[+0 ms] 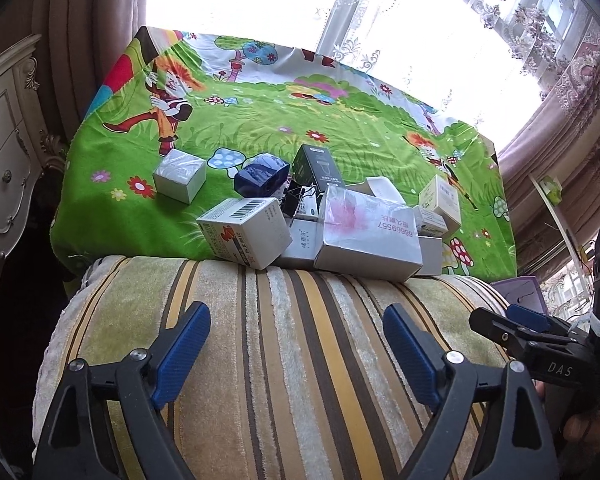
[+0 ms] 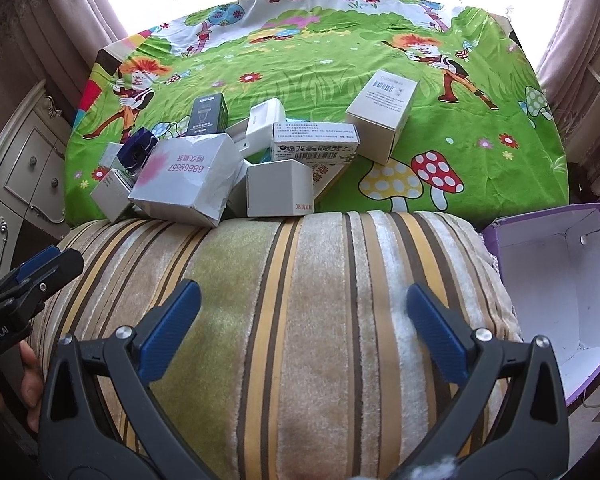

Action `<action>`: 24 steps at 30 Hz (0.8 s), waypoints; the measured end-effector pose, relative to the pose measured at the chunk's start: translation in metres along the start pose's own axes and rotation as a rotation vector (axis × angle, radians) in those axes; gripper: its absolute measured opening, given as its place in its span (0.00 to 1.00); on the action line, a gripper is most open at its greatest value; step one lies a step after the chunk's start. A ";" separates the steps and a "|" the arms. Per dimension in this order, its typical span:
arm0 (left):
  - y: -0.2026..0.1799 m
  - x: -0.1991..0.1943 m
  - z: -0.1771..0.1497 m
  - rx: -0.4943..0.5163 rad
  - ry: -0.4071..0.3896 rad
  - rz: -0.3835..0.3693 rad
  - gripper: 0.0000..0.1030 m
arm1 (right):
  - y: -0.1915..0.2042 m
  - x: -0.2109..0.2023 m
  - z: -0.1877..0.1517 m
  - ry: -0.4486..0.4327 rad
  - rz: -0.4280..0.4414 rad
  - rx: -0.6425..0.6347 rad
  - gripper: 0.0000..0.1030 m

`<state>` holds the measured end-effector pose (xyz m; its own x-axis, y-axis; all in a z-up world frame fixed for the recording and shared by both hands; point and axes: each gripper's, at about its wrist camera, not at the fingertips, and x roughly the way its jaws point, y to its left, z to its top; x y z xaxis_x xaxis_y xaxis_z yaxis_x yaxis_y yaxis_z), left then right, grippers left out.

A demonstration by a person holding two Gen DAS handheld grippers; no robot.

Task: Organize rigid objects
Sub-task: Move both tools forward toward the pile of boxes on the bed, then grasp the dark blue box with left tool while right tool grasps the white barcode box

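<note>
Both my claws spread, empty: left claw [image 1: 296, 350], right claw [image 2: 304, 320], over striped cushion [image 2: 300, 300]. Roughly ten boxes [image 2: 184, 180] piled on green cloth [image 2: 320, 60]. One purple bin [image 2: 556, 292] at right.

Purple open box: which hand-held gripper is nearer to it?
Right. The right hand-held gripper hovers open over the striped cushion, beside the purple open box; the left hand-held gripper sits farther away, beyond the right one.
</note>
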<state>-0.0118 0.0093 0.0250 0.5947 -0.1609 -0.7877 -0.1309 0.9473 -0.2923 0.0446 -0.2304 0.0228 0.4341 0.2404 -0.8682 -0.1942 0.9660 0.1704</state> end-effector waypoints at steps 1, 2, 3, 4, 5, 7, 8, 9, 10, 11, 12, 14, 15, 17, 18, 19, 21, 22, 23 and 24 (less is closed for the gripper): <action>0.002 -0.002 0.002 -0.007 -0.008 -0.009 0.82 | -0.003 -0.002 0.002 -0.007 0.010 0.015 1.00; 0.004 -0.004 0.003 -0.015 -0.018 -0.012 0.80 | -0.005 -0.004 0.004 -0.017 0.019 0.030 1.00; 0.006 -0.006 0.006 -0.020 -0.027 -0.010 0.79 | -0.008 -0.005 0.007 -0.030 0.026 0.042 1.00; 0.008 -0.008 0.008 -0.024 -0.039 -0.006 0.76 | -0.010 -0.006 0.009 -0.040 0.034 0.051 1.00; 0.010 -0.009 0.011 -0.025 -0.049 0.000 0.73 | -0.012 -0.007 0.012 -0.048 0.041 0.060 1.00; 0.013 -0.010 0.018 -0.020 -0.059 0.007 0.73 | -0.018 -0.007 0.019 -0.066 0.053 0.092 1.00; 0.016 -0.010 0.022 -0.017 -0.059 0.012 0.72 | -0.022 -0.006 0.022 -0.075 0.058 0.107 1.00; 0.018 -0.009 0.027 -0.016 -0.058 0.016 0.72 | -0.024 -0.005 0.026 -0.077 0.057 0.115 1.00; 0.020 -0.008 0.031 -0.013 -0.058 0.014 0.71 | -0.025 -0.003 0.030 -0.079 0.054 0.115 1.00; 0.021 -0.007 0.035 -0.006 -0.056 0.007 0.70 | -0.025 -0.002 0.034 -0.082 0.050 0.106 1.00; 0.022 -0.005 0.040 -0.005 -0.052 0.002 0.70 | -0.025 0.000 0.038 -0.085 0.040 0.093 1.00; 0.026 0.000 0.051 0.002 -0.047 0.005 0.68 | -0.025 0.003 0.046 -0.090 0.014 0.065 1.00; 0.026 0.003 0.056 0.008 -0.043 0.005 0.67 | -0.025 0.005 0.050 -0.091 0.005 0.058 1.00; 0.027 0.008 0.065 0.026 -0.039 0.009 0.65 | -0.029 0.011 0.058 -0.086 -0.005 0.068 1.00; 0.026 0.011 0.070 0.038 -0.036 0.006 0.64 | -0.031 0.015 0.062 -0.082 -0.007 0.079 1.00; 0.026 0.013 0.076 0.051 -0.032 0.006 0.64 | -0.034 0.019 0.066 -0.078 -0.008 0.092 1.00; 0.025 0.019 0.085 0.077 -0.022 0.003 0.63 | -0.041 0.026 0.075 -0.070 -0.018 0.123 1.00; 0.025 0.023 0.090 0.086 -0.015 0.002 0.62 | -0.044 0.029 0.079 -0.067 -0.026 0.138 1.00; 0.026 0.027 0.095 0.094 -0.007 0.003 0.61 | -0.047 0.033 0.083 -0.062 -0.033 0.150 1.00; 0.027 0.031 0.099 0.103 0.004 0.004 0.60 | -0.050 0.036 0.087 -0.059 -0.037 0.162 1.00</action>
<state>0.0817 0.0569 0.0462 0.5912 -0.1577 -0.7909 -0.0512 0.9714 -0.2320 0.1466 -0.2618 0.0240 0.4903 0.2047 -0.8472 -0.0352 0.9759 0.2154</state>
